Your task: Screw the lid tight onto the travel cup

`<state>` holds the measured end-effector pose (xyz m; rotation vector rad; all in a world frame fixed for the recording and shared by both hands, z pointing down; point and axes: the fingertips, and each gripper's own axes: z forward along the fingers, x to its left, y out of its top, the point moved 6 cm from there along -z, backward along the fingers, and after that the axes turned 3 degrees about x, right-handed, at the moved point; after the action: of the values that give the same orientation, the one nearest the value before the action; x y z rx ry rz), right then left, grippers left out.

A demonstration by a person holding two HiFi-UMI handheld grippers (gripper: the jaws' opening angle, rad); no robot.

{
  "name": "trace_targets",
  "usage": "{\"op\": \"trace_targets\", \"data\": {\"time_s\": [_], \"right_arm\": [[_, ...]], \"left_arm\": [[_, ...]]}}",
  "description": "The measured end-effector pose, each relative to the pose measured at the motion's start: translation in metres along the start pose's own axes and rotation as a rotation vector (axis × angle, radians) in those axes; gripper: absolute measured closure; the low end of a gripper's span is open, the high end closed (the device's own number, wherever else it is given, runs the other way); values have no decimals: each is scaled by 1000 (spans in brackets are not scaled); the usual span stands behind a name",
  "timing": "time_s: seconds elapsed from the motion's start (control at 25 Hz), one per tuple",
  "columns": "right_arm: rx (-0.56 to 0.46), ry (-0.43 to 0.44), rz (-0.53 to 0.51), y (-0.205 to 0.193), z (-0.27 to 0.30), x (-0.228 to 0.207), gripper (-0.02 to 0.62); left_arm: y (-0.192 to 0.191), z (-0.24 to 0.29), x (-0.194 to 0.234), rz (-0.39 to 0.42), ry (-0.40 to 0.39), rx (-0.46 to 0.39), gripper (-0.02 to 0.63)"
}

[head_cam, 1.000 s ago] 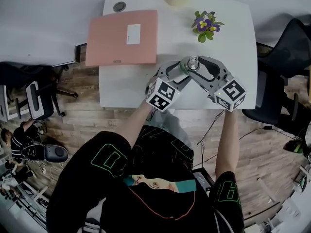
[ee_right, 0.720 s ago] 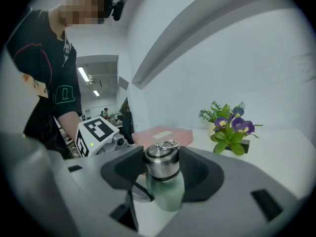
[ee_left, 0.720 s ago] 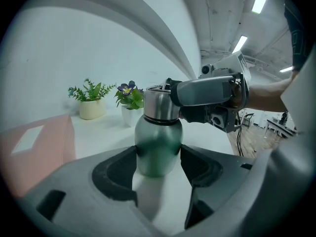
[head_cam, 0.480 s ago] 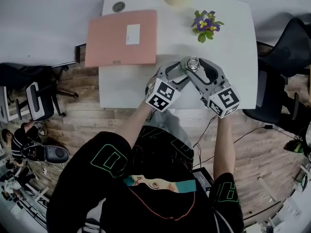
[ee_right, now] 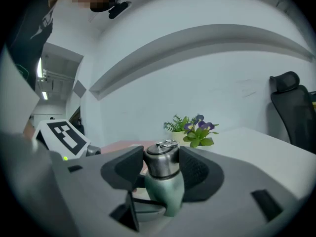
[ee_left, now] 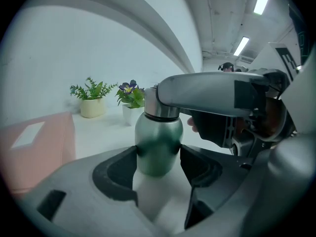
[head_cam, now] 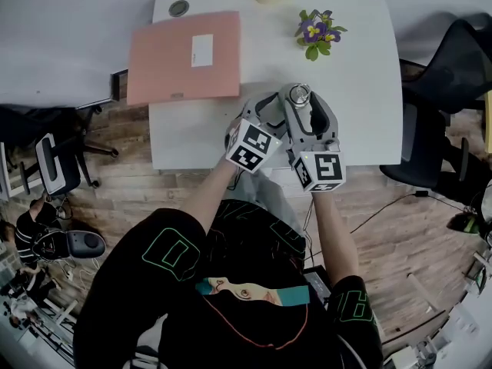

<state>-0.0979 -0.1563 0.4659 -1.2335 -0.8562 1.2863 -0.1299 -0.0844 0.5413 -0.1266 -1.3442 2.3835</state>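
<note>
Right now your left gripper [ee_left: 158, 158] clamps the green metal travel cup [ee_left: 158, 135] over the white table [head_cam: 361, 68], while your right gripper [ee_right: 162, 171] grips its silver steel lid [ee_right: 160, 159]

The travel cup [ee_left: 158, 144] is green, its lid [ee_right: 162, 162] silver, the folder [head_cam: 165, 60] pink.

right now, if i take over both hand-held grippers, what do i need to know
Left hand-held gripper: shut on the body of the green travel cup, holding it upright over the white table.
Right hand-held gripper: shut on the steel lid, which sits on the cup's mouth.
Done: lid is on and gripped.
Left: whether it is tight cannot be seen. Probably twist until it stops, then let go with both.
</note>
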Motion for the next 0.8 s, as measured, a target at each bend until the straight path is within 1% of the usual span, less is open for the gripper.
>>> {"op": "trace_targets", "data": {"time_s": [0.16,0.24,0.32,0.4,0.44,0.52,0.56,0.64,0.8], "right_arm": [[-18,-33,45,-3,-1,1,364],[-19,-31,62,-4,-1,1,362],[2,-15,73,-4,-1,1,359],[50,24,82,-4,0,-1,365],[72,48,80,-4,1,-2,355],[95,87,56,-3,4,-5,294],[102,104,37,-2,5,-8,287],[113,145,1,1,4,-15,284],[141,265,-82,8,3,-26,281]], "left_arm": [[-2,0,-1,-7,10,-9,321],[-2,0,-1,-11,13,-6,322],[-1,-1,-1,-16,16,-1,322],[-1,0,-2,-17,13,4,322],[-1,1,-2,-16,7,8,322],[-1,2,0,-10,-7,15,322],[-2,2,1,-9,-12,18,322],[-3,2,1,-9,-16,24,322],[-3,2,1,-7,-18,28,322]]}}
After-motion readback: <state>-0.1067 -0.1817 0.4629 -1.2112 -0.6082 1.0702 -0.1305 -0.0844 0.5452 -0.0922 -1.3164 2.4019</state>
